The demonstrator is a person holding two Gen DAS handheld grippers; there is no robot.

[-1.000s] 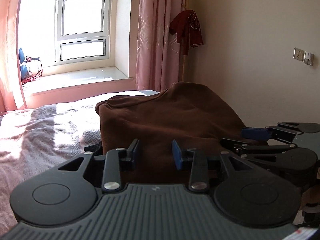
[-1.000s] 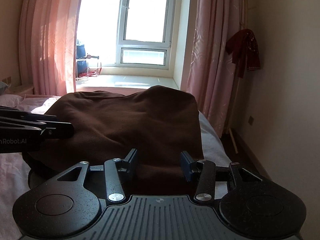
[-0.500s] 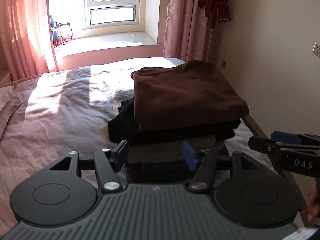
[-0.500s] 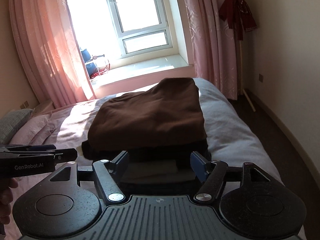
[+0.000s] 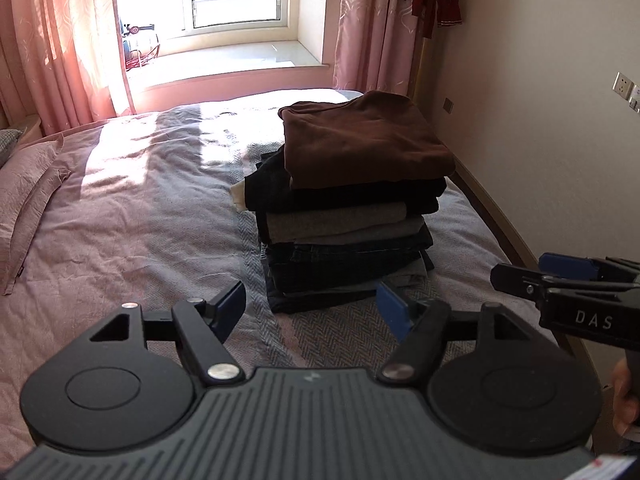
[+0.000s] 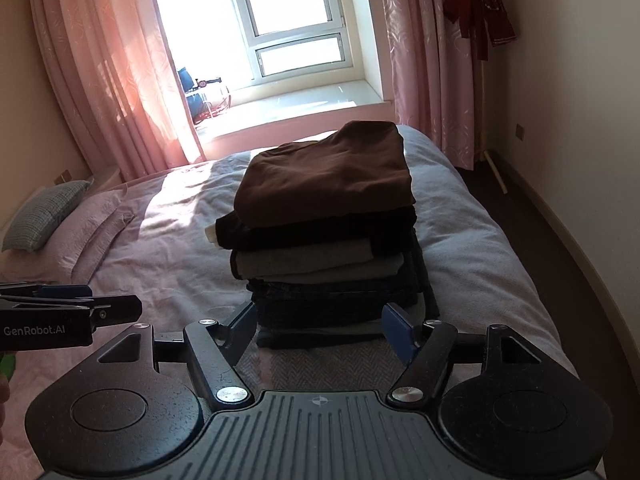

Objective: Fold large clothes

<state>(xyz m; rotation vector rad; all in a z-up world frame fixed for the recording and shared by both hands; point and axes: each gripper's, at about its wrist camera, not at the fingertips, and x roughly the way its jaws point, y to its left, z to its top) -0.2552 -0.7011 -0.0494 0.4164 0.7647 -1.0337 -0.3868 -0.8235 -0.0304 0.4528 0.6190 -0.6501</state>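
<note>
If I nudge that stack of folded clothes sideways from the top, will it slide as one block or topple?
Probably not as one block. The stack of folded clothes is tall for its footprint, and its layers overhang unevenly, so it may lean or shear. The brown garment on top is soft cloth lying loose; it would likely slip off first. The soft bedspread beneath gives little steady footing.

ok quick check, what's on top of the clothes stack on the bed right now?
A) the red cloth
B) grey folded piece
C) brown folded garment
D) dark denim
C: the brown folded garment caps the stack, lying above the black, grey and dark blue layers, in both wrist views; the red cloth hangs by the curtain instead.
</note>
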